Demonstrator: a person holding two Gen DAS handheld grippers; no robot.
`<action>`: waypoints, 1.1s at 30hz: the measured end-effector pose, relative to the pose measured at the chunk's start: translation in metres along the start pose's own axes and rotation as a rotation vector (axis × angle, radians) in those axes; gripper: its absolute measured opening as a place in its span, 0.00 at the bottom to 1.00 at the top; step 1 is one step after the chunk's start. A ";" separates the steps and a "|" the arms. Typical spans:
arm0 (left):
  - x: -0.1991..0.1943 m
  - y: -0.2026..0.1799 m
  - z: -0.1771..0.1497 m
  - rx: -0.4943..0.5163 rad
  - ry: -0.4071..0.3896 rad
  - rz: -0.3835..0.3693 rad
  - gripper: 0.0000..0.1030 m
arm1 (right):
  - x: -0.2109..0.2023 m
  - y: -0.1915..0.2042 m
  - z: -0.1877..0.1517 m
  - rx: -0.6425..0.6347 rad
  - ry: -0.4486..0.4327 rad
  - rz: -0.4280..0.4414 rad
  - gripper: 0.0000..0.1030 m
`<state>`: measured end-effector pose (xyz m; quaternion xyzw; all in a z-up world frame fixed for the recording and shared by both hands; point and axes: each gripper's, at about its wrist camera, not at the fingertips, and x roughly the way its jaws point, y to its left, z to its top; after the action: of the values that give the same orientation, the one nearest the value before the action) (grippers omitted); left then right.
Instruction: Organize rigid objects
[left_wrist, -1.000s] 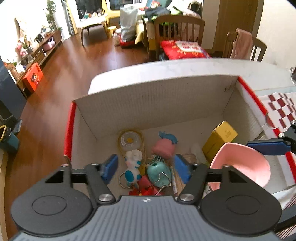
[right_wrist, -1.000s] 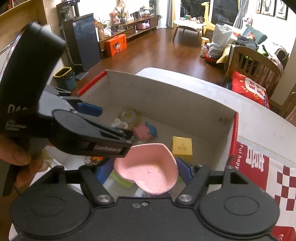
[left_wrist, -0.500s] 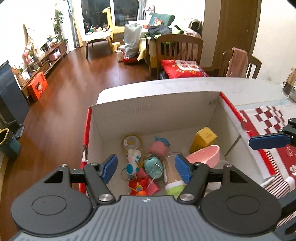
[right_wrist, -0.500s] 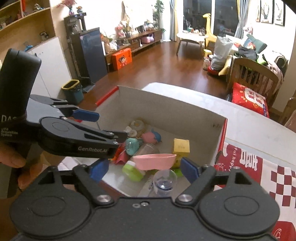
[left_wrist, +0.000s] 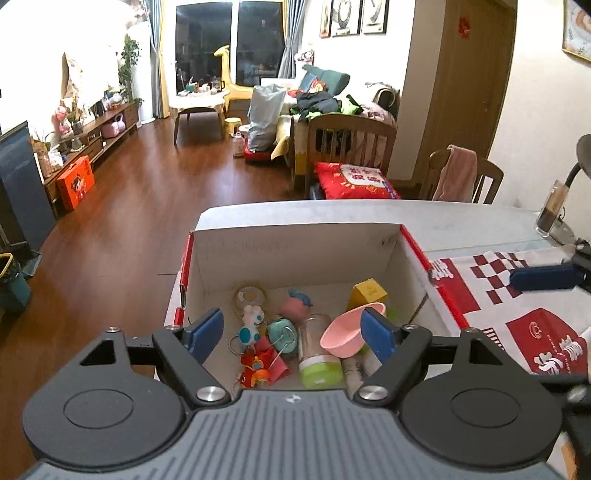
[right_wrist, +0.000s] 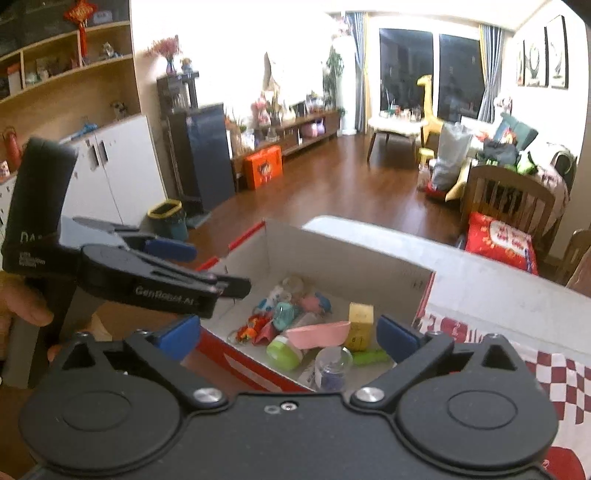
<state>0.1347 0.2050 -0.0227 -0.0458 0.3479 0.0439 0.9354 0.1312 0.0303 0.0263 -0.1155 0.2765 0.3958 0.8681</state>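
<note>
Bowl (left_wrist: 345, 332) in pink, lying tilted inside the cardboard box (left_wrist: 295, 227), just ahead of and below the right-hand pad of the left tongs (left_wrist: 290, 330). Leaning on a green-capped bottle (left_wrist: 317, 354), with a yellow carton (left_wrist: 367, 291) just beyond. Touched by neither pair.

Left tongs: spread apart, jaws just opened further, nothing pinched between the pads, only box clutter showing through the gap. Right tongs (right_wrist: 289, 336): spread wide, jaws likewise just opened, nothing gripped. Same bowl below and ahead of that gap, clear of both pads, next to a clear jar (right_wrist: 334, 365). Both pairs above the near rim of the box, pointing forward and down into it.

Risks from here, by judgement only:
- Looks unsettled, that bowl. Propped on a round bottle with one edge raised, so likely to slide or flop flat if the bottle rolls or the box gets nudged.
- Could catch the near wall if either pair dips back in carelessly, shifting the whole box on the table (left_wrist: 443, 218).
- Crowded ahead of the left pair as well: teal toy (left_wrist: 282, 332), wire rings and small red pieces, all touching. Any reach there is liable to snag a ring and drag its neighbours along.
- Little room between the two pairs, the left one close on the left of the right. Possible knock if both go in together.
</note>
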 end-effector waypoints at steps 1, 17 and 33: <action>-0.003 -0.001 -0.001 0.002 -0.005 0.001 0.84 | -0.005 -0.002 -0.001 0.005 -0.012 0.001 1.00; -0.044 -0.019 -0.025 -0.027 -0.054 0.010 1.00 | -0.038 -0.020 -0.018 0.147 -0.092 -0.018 1.00; -0.068 -0.028 -0.036 -0.053 -0.071 0.048 1.00 | -0.044 -0.016 -0.028 0.180 -0.098 -0.007 1.00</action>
<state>0.0630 0.1700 -0.0037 -0.0607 0.3142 0.0771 0.9443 0.1091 -0.0196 0.0283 -0.0186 0.2676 0.3714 0.8889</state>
